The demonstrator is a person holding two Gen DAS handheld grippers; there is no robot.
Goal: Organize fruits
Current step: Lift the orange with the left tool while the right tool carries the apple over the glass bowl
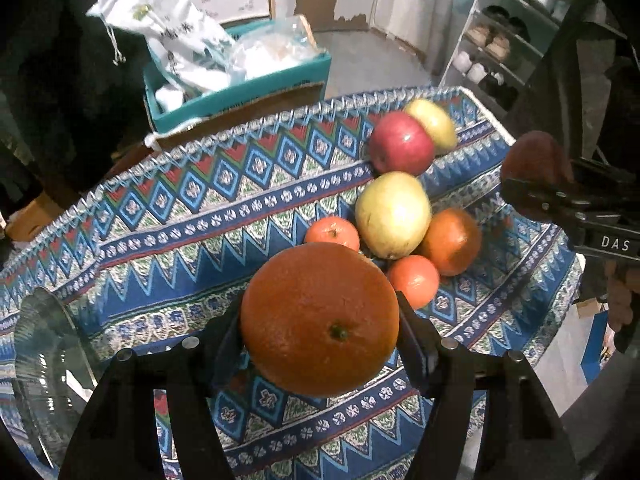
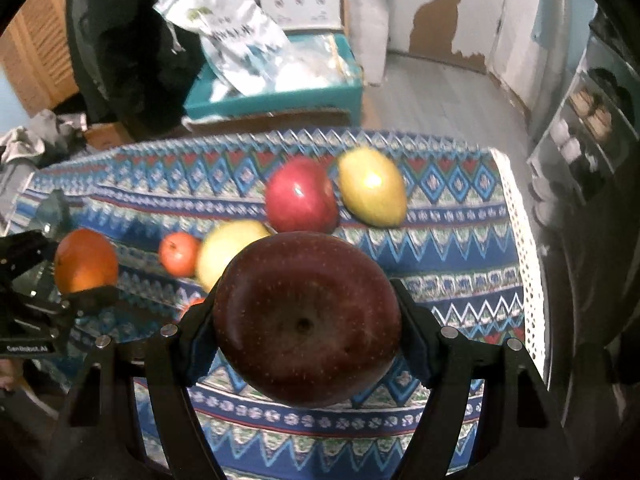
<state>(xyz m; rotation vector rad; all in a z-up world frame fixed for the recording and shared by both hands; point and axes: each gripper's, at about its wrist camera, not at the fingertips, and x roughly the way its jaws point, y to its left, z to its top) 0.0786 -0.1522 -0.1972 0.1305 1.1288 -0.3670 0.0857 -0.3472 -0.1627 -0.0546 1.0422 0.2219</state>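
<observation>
1. Left tongs (image 1: 320,320) are gripping a large orange (image 1: 320,320), holding it above the table (image 1: 180,208).
2. Right tongs (image 2: 307,322) are clamping a dark red apple (image 2: 307,322), right of the orange.
3. Remaining fruits are lying clustered beyond the orange.

A table draped in a blue patterned cloth (image 1: 168,216) carries the fruit. Toward its far right corner a red apple (image 1: 401,143) lies touching a yellow-green mango (image 1: 433,123), which sits nearer the far edge. Closer in, a pale yellow apple (image 1: 393,215) rests amid 3 oranges: a small one (image 1: 333,233) on its left, a larger one (image 1: 454,241) on its right and another small one (image 1: 414,280) in front. A ribbed glass plate (image 1: 44,344) sits at the left edge.
</observation>
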